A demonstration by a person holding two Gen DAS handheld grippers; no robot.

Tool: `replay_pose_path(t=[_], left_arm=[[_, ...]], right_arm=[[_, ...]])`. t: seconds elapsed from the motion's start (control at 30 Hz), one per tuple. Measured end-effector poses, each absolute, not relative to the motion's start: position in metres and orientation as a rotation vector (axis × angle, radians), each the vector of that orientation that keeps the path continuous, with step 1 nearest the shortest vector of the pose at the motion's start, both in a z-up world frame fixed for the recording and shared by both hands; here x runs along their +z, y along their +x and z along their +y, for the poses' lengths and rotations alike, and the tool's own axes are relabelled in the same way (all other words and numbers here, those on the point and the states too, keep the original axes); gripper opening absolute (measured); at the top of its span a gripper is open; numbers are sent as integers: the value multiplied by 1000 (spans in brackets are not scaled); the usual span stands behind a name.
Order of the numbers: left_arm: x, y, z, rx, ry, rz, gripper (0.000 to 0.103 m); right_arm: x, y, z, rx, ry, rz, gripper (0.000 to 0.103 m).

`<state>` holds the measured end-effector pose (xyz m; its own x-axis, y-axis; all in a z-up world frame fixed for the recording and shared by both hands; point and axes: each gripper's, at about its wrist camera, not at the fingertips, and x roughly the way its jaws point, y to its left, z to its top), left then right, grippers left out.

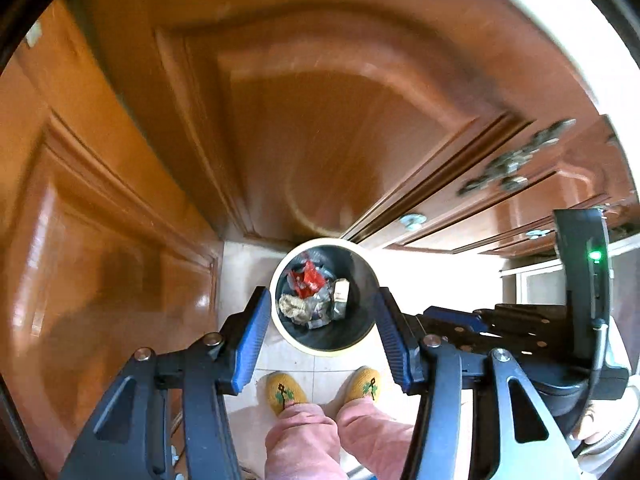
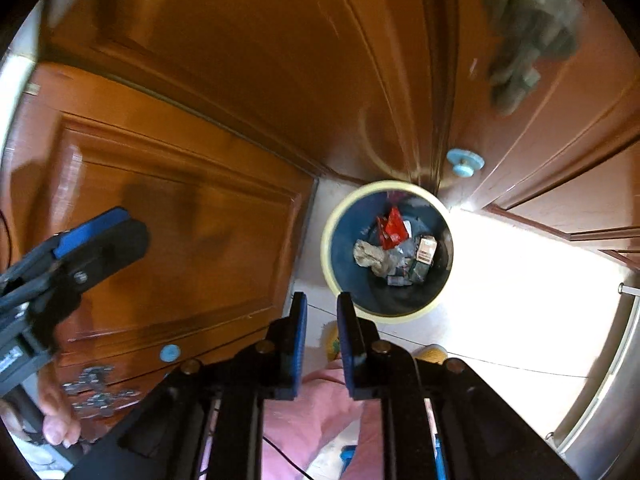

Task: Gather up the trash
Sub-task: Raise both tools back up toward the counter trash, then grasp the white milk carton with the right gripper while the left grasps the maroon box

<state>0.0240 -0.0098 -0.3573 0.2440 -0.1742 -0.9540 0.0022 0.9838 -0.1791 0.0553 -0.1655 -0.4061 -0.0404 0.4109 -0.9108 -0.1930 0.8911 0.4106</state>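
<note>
A round bin with a pale yellow rim (image 1: 316,351) (image 2: 400,317) stands on the light tile floor against wooden cabinet doors. Inside it lie a red wrapper (image 1: 308,278) (image 2: 394,227), a crumpled brown paper (image 1: 292,306) (image 2: 367,254), a small box (image 1: 341,292) (image 2: 426,250) and grey scraps. My left gripper (image 1: 324,304) hangs high above the bin, open, with nothing between its blue pads; in the right wrist view it (image 2: 108,236) shows at the left edge. My right gripper (image 2: 322,308) is beside the bin's near rim, jaws a narrow gap apart and empty.
Wooden cabinet doors (image 1: 320,140) surround the bin on the far and left sides. The person's yellow slippers (image 1: 284,392) and pink trousers stand just before it. Pale blue knobs (image 2: 464,162) stick out from the doors. A grey-green cloth (image 2: 524,40) hangs at the upper right.
</note>
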Motion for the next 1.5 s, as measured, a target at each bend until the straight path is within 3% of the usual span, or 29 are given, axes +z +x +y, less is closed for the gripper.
replay_pose_path(t=[0.5,0.77,0.83,0.9,1.2,1.5], left_arm=[[-151,48,-20,-232,-97,1024,56],[-58,67,-18,-240,-59,869,61],[-40,73,-18,-236,-52,841,61],[-23,81,-19,-227,-44,819,62],[-12,133,-11,-165,-36,790,62],[-39,252,-20,-16,-90,880,62]], right_arm=[[-184,46,-189,436,297,1214,15],[-94,52,-191,382,270,1052,16],[-72,55,-192,378,250,1025,20],[-57,62,-195,371,232,997,33],[-25,128,-206,379,146,913,35],[-33,273,-228,461,39,933,35]])
